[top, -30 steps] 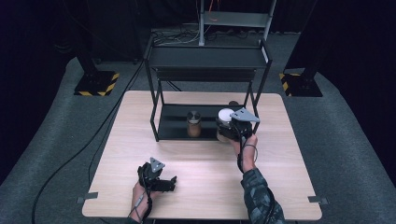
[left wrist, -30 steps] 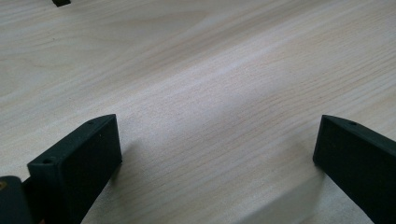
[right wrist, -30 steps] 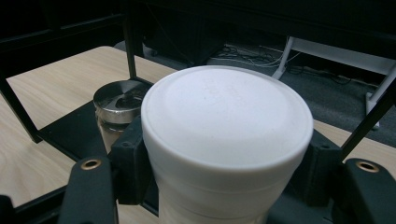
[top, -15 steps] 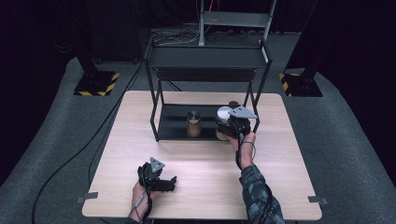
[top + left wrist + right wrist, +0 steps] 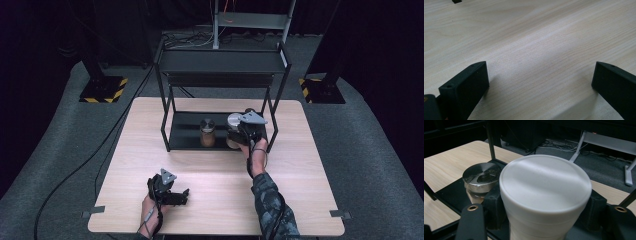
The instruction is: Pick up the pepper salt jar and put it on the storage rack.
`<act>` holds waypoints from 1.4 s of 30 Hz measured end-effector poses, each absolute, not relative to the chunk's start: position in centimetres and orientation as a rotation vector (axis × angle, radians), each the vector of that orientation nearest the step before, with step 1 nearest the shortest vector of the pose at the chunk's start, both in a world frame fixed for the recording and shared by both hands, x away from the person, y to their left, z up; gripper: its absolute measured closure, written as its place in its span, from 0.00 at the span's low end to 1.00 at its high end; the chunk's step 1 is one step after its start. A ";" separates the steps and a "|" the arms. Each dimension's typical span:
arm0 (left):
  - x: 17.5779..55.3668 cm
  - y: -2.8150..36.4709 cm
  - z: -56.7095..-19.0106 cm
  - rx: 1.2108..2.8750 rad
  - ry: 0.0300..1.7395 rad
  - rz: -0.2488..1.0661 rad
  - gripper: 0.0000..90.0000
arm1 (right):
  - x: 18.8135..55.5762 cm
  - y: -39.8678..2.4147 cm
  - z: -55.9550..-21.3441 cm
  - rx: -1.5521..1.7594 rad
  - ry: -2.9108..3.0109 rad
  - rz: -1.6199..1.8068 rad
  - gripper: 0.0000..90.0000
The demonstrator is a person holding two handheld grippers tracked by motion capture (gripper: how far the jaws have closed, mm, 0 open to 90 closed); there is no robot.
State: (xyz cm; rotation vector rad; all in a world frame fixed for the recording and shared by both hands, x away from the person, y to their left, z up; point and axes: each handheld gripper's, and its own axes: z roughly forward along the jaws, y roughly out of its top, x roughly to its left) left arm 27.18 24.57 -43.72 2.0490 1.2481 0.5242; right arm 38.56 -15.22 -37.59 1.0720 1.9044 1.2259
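The left gripper [image 5: 183, 196] rests idle on the wooden table [image 5: 310, 200] nearest the person, its jaws spread wide over bare wood with nothing between them; farther off, the right gripper [image 5: 240, 134] is clamped on a white-lidded jar [image 5: 545, 195], held upright at the lower shelf of the black rack [image 5: 175, 140]. The metal-lidded jar [image 5: 482, 180] stands just beside the held one; judged from this, lower it straight, clear of that neighbour and the rack's post, and let the base sit flat before easing the jaws apart.
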 end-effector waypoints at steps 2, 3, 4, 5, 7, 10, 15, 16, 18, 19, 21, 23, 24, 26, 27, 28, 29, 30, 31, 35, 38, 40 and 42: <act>27.2 24.6 -43.7 2.049 1.248 0.524 0.00 | 38.9 -15.0 -37.8 1.072 1.910 1.225 0.37; 27.2 24.6 -43.7 2.049 1.248 0.524 0.00 | 38.9 -15.0 -37.8 1.072 1.910 1.225 0.37; 27.2 24.6 -43.7 2.049 1.248 0.524 0.00 | 39.0 -15.0 -37.8 1.075 1.914 1.223 0.37; 27.2 24.6 -43.7 2.049 1.248 0.524 0.00 | 39.1 -15.0 -37.9 1.077 1.914 1.223 0.37; 27.2 24.6 -43.7 2.049 1.248 0.524 0.00 | 39.3 -14.9 -38.1 1.078 1.914 1.228 0.37; 27.2 24.6 -43.7 2.049 1.248 0.524 0.00 | 39.6 -14.9 -38.3 1.090 1.916 1.233 0.37; 27.2 24.6 -43.7 2.049 1.249 0.524 0.00 | 39.9 -14.7 -38.5 1.094 1.916 1.236 0.37; 27.2 24.6 -43.7 2.049 1.248 0.524 0.00 | 39.9 -14.7 -38.5 1.094 1.916 1.236 0.37; 27.2 24.6 -43.7 2.048 1.249 0.524 0.00 | 40.2 -14.6 -38.6 1.094 1.919 1.236 0.37; 27.2 24.6 -43.7 2.049 1.248 0.524 0.00 | 40.3 -14.6 -38.6 1.097 1.921 1.236 0.37; 27.2 24.6 -43.7 2.049 1.248 0.524 0.00 | 40.4 -14.5 -38.7 1.098 1.923 1.234 0.37; 27.2 24.6 -43.7 2.049 1.248 0.524 0.00 | 40.6 -14.4 -38.8 1.099 1.926 1.236 0.37; 27.2 24.6 -43.7 2.049 1.248 0.524 0.00 | 40.7 -14.4 -38.8 1.098 1.928 1.234 0.37; 27.2 24.6 -43.7 2.049 1.248 0.524 0.00 | 40.8 -14.3 -38.9 1.098 1.931 1.232 0.37; 27.2 24.6 -43.7 2.049 1.248 0.524 0.00 | 40.9 -14.2 -38.9 1.099 1.932 1.232 0.37; 27.2 24.6 -43.7 2.048 1.248 0.524 0.00 | 40.9 -14.2 -38.9 1.100 1.934 1.232 0.37; 27.2 24.6 -43.7 2.048 1.249 0.524 0.00 | 41.0 -14.2 -39.0 1.101 1.937 1.228 0.37; 27.2 24.6 -43.7 2.049 1.248 0.524 0.00 | 41.0 -14.1 -39.1 1.103 1.936 1.227 0.37; 27.2 24.6 -43.7 2.049 1.248 0.524 0.00 | 41.0 -14.2 -39.2 1.107 1.931 1.235 0.37; 27.2 24.6 -43.7 2.049 1.248 0.524 0.00 | 41.1 -14.4 -39.3 1.113 1.927 1.244 0.37; 27.2 24.6 -43.7 2.048 1.249 0.524 0.00 | 41.1 -14.6 -39.4 1.122 1.923 1.253 0.37; 27.2 24.6 -43.7 2.048 1.249 0.524 0.00 | 41.1 -14.8 -39.6 1.122 1.922 1.266 0.37; 27.2 24.6 -43.7 2.049 1.249 0.524 0.00 | 41.2 -15.0 -39.6 1.116 1.928 1.273 0.37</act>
